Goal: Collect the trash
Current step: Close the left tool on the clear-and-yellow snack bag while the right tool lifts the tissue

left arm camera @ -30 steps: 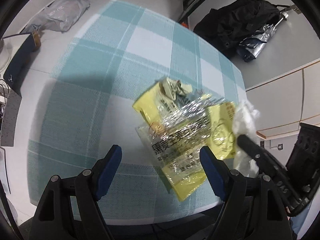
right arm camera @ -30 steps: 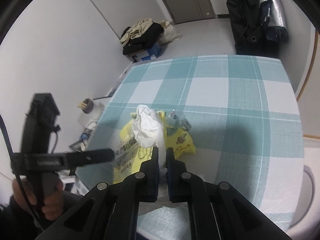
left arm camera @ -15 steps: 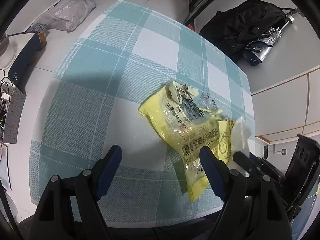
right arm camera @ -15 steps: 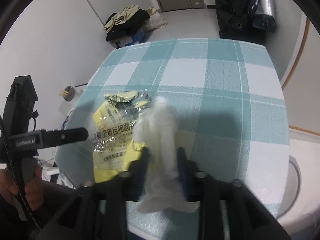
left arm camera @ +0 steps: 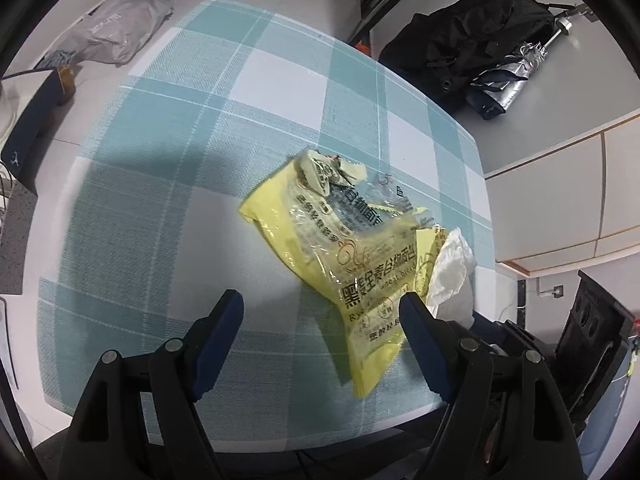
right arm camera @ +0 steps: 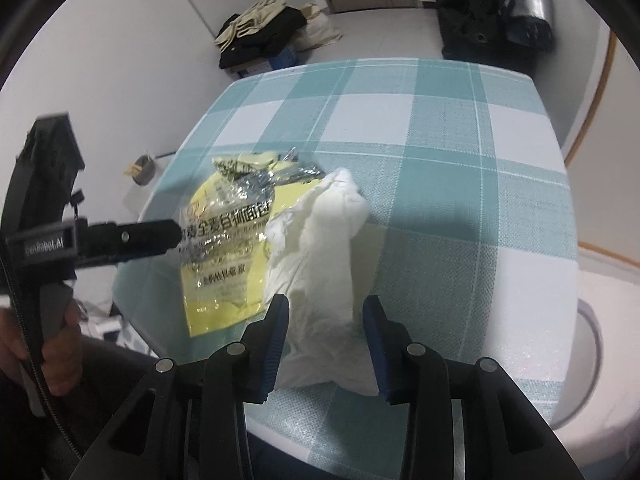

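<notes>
**A:** Left wrist view first. What's there?

**B:** The left gripper [left arm camera: 320,312] hangs released, fingers wide with only the checked counter [left arm camera: 192,152] between them. The wrapper [left arm camera: 352,248], yellow with clear crinkly film, lies flat just past the right finger, and the tissue [left arm camera: 450,268] sits at its right edge near the counter's corner.

**A:** How would the wrapper handle?

**B:** I'd judge it very light, thin and slippery, nothing stiff to press against. Lying flat, it gives little to bite; the crumpled far end stands up and looks like the best place to pinch.

**A:** And the right wrist view?

**B:** The right gripper [right arm camera: 326,332] has its fingers part open, having just opened then eased in slightly. The tissue [right arm camera: 320,248] lies between them, and I see a gap on the right side, so it looks let go. It rests on the counter [right arm camera: 460,160], overlapping the wrapper's [right arm camera: 224,240] right edge.

**A:** Its feel?

**B:** Soft, weightless, squashes to nothing. Probably best taken at the thick bunched middle, closing nearly fully, or it may slip out.
</notes>
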Demonstrator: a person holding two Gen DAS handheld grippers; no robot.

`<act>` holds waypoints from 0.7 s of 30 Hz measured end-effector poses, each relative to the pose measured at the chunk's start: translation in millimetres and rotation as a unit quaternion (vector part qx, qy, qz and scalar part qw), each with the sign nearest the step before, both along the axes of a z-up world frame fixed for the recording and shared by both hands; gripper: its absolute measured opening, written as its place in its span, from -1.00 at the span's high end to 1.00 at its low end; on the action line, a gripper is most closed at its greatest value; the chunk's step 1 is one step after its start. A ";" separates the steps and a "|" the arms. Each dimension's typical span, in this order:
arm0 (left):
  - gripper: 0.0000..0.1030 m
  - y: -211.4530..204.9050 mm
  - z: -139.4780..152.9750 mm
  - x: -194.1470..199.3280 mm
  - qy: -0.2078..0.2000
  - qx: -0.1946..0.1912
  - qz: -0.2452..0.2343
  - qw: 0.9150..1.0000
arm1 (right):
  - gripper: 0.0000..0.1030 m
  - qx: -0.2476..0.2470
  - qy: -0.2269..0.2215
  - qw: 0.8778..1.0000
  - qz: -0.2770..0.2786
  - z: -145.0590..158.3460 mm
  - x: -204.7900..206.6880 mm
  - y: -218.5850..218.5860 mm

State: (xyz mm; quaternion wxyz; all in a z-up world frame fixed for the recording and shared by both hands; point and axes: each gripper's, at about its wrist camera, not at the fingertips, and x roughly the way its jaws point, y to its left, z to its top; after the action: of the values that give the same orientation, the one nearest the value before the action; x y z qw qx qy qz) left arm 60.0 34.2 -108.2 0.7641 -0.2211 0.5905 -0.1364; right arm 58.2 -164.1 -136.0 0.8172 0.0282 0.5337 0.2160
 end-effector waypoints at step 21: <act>0.09 -30.6 -6.8 3.3 0.011 -0.053 -0.033 0.998 | 0.94 0.096 0.025 0.994 -0.039 4.2 6.4 -19.0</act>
State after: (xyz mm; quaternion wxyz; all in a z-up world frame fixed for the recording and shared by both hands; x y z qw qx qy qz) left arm 63.3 3.6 -115.0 0.7400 -0.2427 0.5978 -0.1903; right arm 64.6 -183.1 -131.7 0.8050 0.1325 0.5292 0.2332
